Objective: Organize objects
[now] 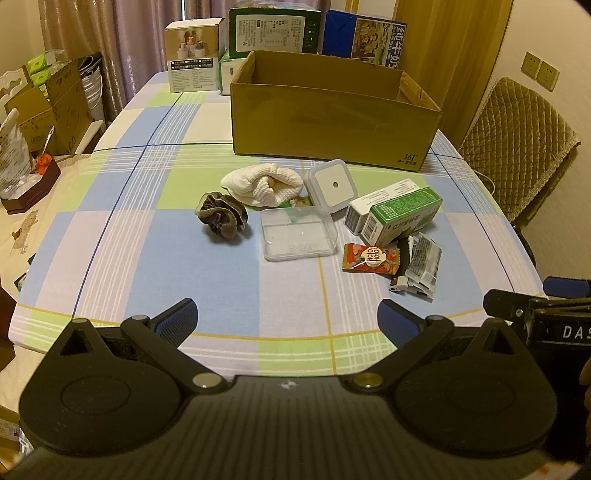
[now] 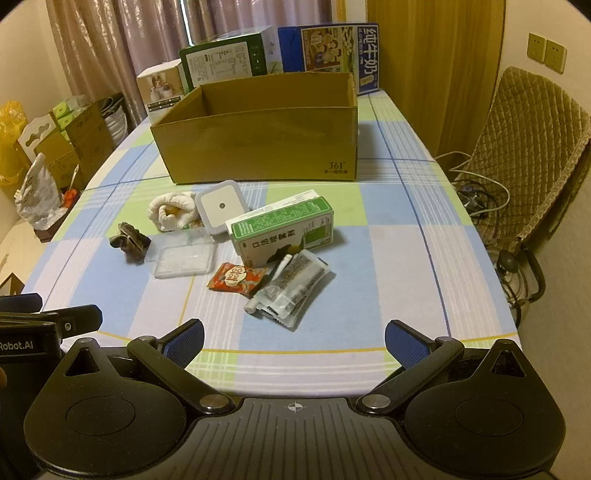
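An open cardboard box (image 1: 332, 122) (image 2: 258, 144) stands at the back of the checked table. In front of it lie a white knitted cloth (image 1: 262, 184) (image 2: 170, 210), a dark scrunchie (image 1: 221, 216) (image 2: 130, 240), a white square night light (image 1: 330, 182) (image 2: 221, 206), a clear plastic case (image 1: 299, 232) (image 2: 183, 256), a green carton (image 1: 400, 216) (image 2: 284, 230), a red candy packet (image 1: 371, 258) (image 2: 238, 278) and a clear snack pouch (image 1: 419, 266) (image 2: 291, 290). My left gripper (image 1: 286, 317) and right gripper (image 2: 293, 339) hover open over the near edge, both holding nothing.
Printed boxes (image 1: 273, 31) (image 2: 328, 48) line the far table edge. A quilted chair (image 1: 517, 140) (image 2: 528, 147) stands at the right, with cables (image 2: 476, 192) beside it. Cartons and bags (image 1: 55, 107) crowd the left side. The other gripper shows at each view's edge (image 1: 546, 321) (image 2: 37, 328).
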A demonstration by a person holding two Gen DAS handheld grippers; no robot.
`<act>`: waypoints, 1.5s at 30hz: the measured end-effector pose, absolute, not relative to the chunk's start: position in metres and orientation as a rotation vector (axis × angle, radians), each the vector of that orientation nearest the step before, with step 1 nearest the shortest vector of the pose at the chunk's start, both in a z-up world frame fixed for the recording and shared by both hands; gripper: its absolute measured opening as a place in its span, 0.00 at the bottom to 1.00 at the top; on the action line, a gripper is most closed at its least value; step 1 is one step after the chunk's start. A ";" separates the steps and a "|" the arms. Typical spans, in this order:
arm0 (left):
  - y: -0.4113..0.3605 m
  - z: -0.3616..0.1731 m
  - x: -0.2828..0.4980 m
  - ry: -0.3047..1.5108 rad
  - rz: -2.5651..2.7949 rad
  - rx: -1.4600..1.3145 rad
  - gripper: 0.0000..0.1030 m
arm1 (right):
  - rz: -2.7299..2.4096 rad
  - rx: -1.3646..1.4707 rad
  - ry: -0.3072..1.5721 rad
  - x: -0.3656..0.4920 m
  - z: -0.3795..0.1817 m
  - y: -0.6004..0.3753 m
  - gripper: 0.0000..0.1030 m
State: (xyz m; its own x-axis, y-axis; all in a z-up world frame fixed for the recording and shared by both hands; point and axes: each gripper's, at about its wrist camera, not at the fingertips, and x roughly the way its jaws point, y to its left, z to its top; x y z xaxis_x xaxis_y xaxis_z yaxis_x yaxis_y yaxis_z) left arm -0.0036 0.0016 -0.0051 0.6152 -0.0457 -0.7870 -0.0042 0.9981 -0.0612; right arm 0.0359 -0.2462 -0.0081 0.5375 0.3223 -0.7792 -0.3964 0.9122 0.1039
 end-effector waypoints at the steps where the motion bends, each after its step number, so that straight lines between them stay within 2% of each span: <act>1: 0.002 -0.005 -0.003 0.908 -0.023 -0.061 0.99 | 0.428 -0.089 0.908 0.036 -0.008 -0.246 0.98; 45: 0.008 -0.008 -0.004 0.915 -0.007 -0.089 0.99 | 0.451 -0.093 0.912 0.035 -0.011 -0.244 0.98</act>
